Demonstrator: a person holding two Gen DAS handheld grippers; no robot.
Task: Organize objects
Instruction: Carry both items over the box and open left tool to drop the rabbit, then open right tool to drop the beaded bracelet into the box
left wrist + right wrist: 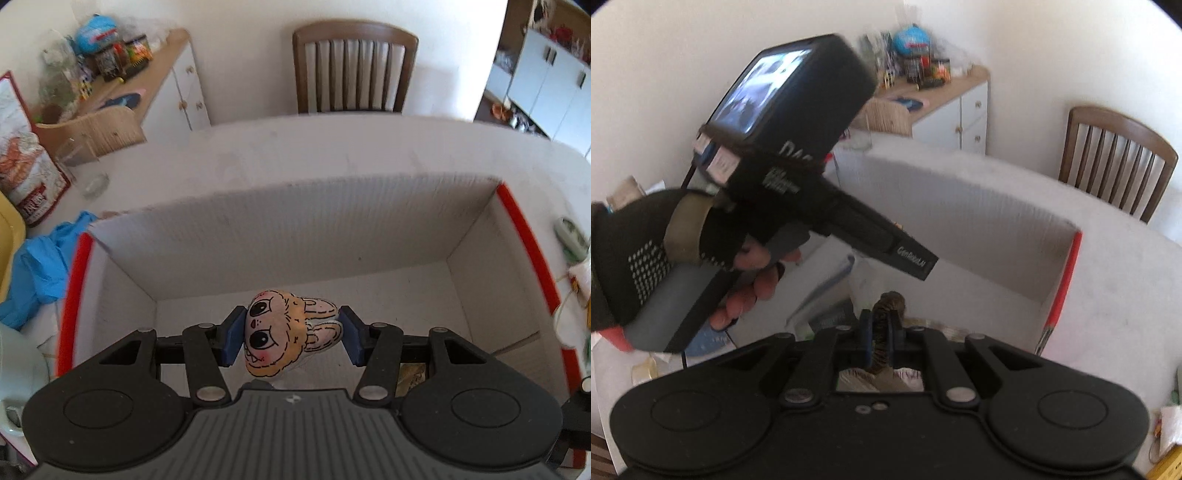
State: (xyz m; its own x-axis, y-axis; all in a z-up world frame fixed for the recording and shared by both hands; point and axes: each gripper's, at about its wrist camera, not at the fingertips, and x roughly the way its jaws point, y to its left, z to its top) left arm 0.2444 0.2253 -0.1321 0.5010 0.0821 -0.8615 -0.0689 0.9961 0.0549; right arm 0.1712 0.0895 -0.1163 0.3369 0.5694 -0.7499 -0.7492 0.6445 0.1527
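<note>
My left gripper [291, 338] hangs over the open white cardboard box with red edges [406, 221]. A cartoon bunny-face toy [284, 332] sits between its blue pads [232, 336]; the left pad touches it, the right pad shows a small gap. My right gripper [882, 332] is shut on a thin brown striped object [886, 314], held above the same box [960, 221]. The left gripper's body and the gloved hand holding it [798, 177] fill the left of the right wrist view.
The box stands on a white table [295, 155]. A blue cloth [40, 266], a printed packet [26, 166] and a clear glass [79, 155] lie left of the box. A wooden chair [354, 66] and a cluttered cabinet [147, 74] stand behind.
</note>
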